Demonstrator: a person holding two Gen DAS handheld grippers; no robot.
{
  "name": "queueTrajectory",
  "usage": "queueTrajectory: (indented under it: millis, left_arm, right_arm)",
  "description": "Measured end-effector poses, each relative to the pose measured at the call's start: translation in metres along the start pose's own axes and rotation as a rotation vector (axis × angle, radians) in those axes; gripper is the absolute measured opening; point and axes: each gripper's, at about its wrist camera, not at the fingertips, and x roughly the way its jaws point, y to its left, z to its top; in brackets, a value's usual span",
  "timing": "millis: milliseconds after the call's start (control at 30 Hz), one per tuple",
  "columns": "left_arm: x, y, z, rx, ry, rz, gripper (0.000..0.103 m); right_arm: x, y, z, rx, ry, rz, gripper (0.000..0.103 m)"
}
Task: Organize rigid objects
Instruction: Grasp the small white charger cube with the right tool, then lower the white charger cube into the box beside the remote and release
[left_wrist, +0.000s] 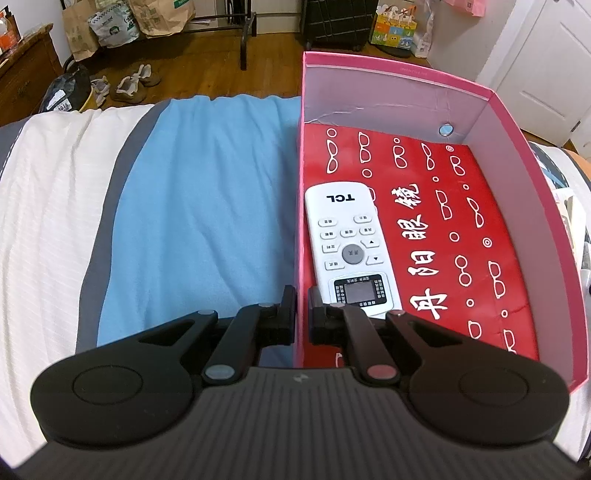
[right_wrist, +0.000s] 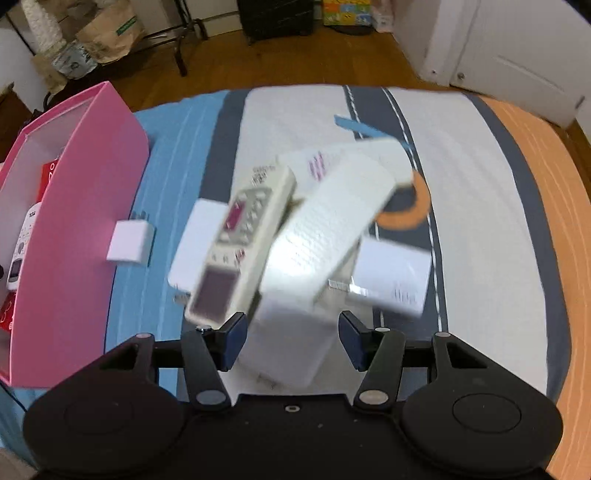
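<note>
Striped bedspread (right_wrist: 461, 221) w/ pink box (left_wrist: 406, 74), wood floor (left_wrist: 184, 66) behind.

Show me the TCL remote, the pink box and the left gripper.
TCL remote (left_wrist: 347, 254), left wrist view, its round grey button.
Pink box (left_wrist: 524, 206), left wrist view, right inner wall.
Left gripper (left_wrist: 302, 317), left wrist view, between its fingertips.

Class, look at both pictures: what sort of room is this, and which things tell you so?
Most likely a bedroom at home. The work surface is a bed with striped bedding, shoes lie on the wooden floor, and paper bags stand by the wall.
</note>
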Motion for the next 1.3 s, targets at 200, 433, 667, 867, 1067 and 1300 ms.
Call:
queueTrajectory:
  millis: [200,433,667,867,1067,1300]
  left_arm:
    - [0.000,-0.002,-0.001,-0.002,0.001,0.004,0.006]
    - [-0.004,-0.001,-0.001,-0.016,-0.004,-0.006,0.005]
    - [-0.003,0.000,-0.001,-0.020,-0.006,-0.004,0.005]
    - [-0.003,0.004,0.000,-0.054,-0.015,-0.003,0.003]
    - [-0.002,0.001,0.000,-0.043,-0.013,0.008,0.003]
    - [0.001,0.000,-0.001,-0.043,-0.009,0.012,0.003]
  right_arm:
    - [0.024,-0.016,-0.003,0.151,-0.032,0.069,0.063]
    - [0.031,-0.010,-0.011,0.147,-0.048,0.030,0.062]
    - [-0.010,-0.006,-0.012,0.129,-0.125,0.090,0.062]
    - [-0.077,0.043,0.000,-0.048,-0.212,0.263,0.062]
    - [-0.107,0.135,0.018,-0.364,-0.177,0.443,0.062]
    - [-0.045,0.240,0.036,-0.666,0.016,0.392,0.062]
